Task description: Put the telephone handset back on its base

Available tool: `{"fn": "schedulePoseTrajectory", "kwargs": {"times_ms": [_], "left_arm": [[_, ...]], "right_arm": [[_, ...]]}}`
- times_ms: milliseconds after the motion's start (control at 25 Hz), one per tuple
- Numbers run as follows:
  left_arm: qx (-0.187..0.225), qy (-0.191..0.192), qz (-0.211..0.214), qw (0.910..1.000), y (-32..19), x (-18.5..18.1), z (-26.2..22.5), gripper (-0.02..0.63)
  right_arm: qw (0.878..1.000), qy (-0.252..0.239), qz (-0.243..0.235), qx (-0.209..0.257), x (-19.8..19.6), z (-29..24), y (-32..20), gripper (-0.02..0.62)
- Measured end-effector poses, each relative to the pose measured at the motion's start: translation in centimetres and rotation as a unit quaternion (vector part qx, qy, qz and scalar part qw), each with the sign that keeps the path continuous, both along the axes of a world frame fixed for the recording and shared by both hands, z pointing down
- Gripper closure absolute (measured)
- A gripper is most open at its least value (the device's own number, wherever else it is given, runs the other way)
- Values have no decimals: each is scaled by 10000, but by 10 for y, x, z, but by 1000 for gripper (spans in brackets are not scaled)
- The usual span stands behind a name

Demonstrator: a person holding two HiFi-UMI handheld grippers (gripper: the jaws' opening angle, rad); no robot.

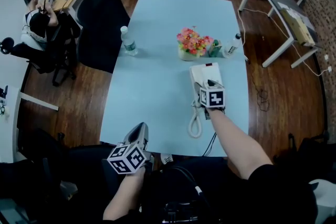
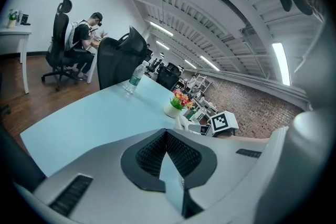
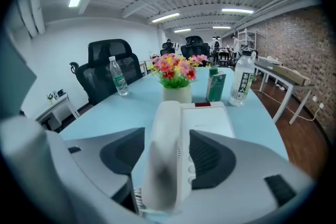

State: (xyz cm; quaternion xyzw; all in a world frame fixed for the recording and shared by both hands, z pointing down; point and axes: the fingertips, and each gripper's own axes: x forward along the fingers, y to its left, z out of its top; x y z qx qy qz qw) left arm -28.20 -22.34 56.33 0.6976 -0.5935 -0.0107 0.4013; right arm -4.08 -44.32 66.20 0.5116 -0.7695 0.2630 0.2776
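The white telephone base (image 1: 203,72) lies on the light blue table (image 1: 157,92), right of the middle. Its white handset (image 3: 167,149) rests along the base's (image 3: 210,120) left side. My right gripper (image 3: 168,145) straddles the handset, jaws wide, with a visible gap between each dark pad and the handset. In the head view the right gripper (image 1: 210,84) sits over the phone's near end. A coiled cord (image 1: 195,124) loops toward the table's front edge. My left gripper (image 1: 138,132) hovers at the front edge, far from the phone; its pads (image 2: 181,155) meet at the tips with nothing held.
Beyond the phone stand a pot of flowers (image 1: 191,44), a green carton (image 1: 214,50) and a water bottle (image 1: 231,45). Another bottle (image 1: 128,42) stands at the table's left edge by a black chair (image 1: 100,23). A person (image 1: 37,13) sits at a desk far left.
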Motion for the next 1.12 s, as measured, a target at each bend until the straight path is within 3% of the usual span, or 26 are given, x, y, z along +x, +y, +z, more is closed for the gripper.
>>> {"fn": "schedulePoseTrajectory", "kwargs": {"times_ms": [120,200,280,320,440,640,1000,1120], "left_arm": [[70,15,104,9999,-1,4,-4,606],[102,17,213,9997,2,8,-6,606],[115,12,351,9993,5,12,-6,606],[115,10,436,9990,7,15,-6,606],[103,-18,775,9969,15,26,-5,606],[81,-165,1503,9885,24,54,-4,606],[172,-244,2299,9728,68,133,-19,606],[171,-220,2308,9726,91,166,-19,606]], "right_arm": [[9988,-459,99,132,8,-22,8,309],[9949,-963,138,262,13,-40,19,398],[9872,-1539,177,371,18,-59,37,568],[9825,-1811,164,410,18,-69,49,588],[9692,-2420,96,453,18,-93,93,588],[9568,-2844,80,593,18,-126,164,588],[9577,-2809,-354,517,41,-131,267,588],[9529,-2930,-536,564,62,-139,292,588]]}}
